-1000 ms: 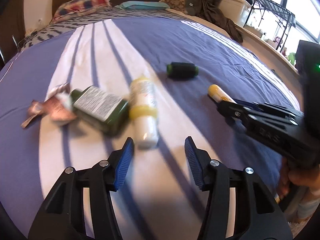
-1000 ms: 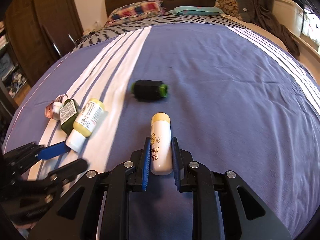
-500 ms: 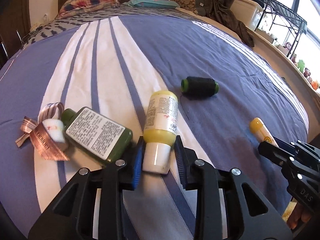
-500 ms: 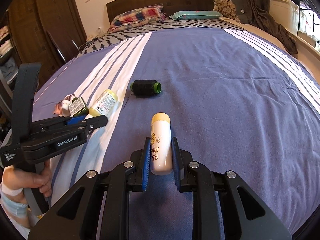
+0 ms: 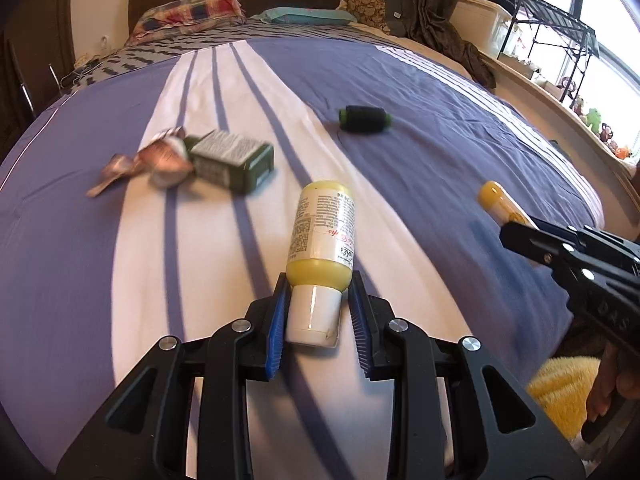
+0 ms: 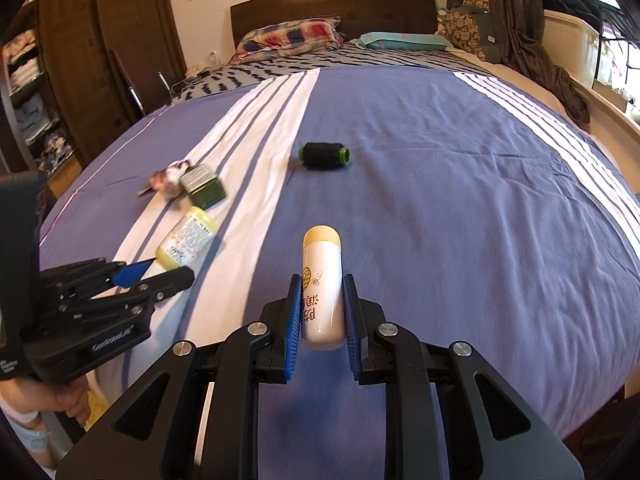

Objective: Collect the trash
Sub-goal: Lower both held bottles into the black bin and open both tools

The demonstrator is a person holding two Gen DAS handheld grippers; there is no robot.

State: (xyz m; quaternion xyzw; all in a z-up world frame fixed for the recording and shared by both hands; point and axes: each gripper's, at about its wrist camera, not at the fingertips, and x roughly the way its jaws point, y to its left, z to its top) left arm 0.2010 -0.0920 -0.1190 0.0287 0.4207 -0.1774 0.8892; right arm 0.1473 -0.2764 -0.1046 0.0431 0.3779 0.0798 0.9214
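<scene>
While the left gripper [image 5: 316,320] clamps the yellow bottle's [image 5: 322,232] cap, right fingers [image 6: 294,312] pinch the white tube [image 6: 323,280] — both lifted.

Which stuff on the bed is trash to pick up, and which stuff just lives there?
Trash to collect:
- yellow bottle, held in the left gripper
- white tube, held in the right gripper
- green bottle
- crumpled wrapper
- black spool

Just lying about:
- plaid pillow
- teal pillow
- striped bedspread
</scene>
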